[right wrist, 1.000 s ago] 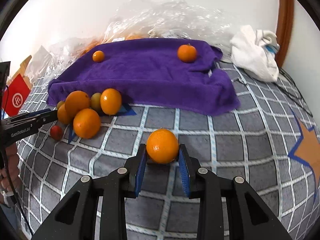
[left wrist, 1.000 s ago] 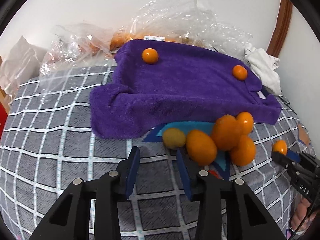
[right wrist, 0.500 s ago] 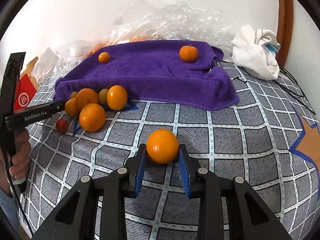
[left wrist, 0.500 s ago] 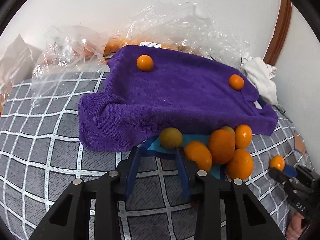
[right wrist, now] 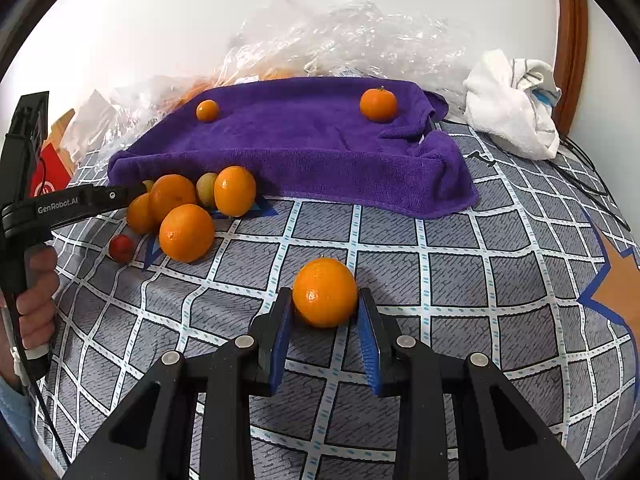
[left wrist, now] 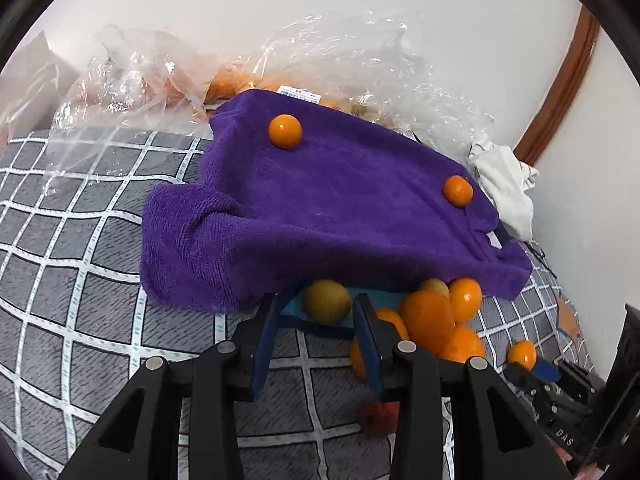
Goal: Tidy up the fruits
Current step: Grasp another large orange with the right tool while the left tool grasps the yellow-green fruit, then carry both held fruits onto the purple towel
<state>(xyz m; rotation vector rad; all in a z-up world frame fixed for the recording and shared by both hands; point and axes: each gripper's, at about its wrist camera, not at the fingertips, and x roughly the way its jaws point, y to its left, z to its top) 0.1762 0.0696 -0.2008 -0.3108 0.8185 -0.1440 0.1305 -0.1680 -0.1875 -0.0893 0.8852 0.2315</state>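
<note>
My left gripper (left wrist: 316,306) is open, its fingers on either side of a yellow-green fruit (left wrist: 326,302) at the front edge of the purple towel (left wrist: 340,208). A pile of oranges (left wrist: 430,316) lies just right of it, with a small red fruit (left wrist: 374,416) below. Two small oranges (left wrist: 285,131) (left wrist: 457,191) rest on the towel. My right gripper (right wrist: 325,304) is shut on an orange (right wrist: 325,293) above the checked bedspread. The right wrist view shows the pile (right wrist: 186,232), the towel (right wrist: 304,148) and the left gripper (right wrist: 80,202) reaching into the pile.
Crumpled clear plastic bags (left wrist: 360,64) with more oranges lie behind the towel by the wall. A white cloth (right wrist: 512,104) sits at the back right near a wooden door frame. Cables (right wrist: 592,176) run along the right edge. A red box (right wrist: 50,172) is at the left.
My left gripper has moved forward to the towel's front edge, and the yellow-green fruit now sits between its fingers. My right gripper still holds its orange and has barely moved.
</note>
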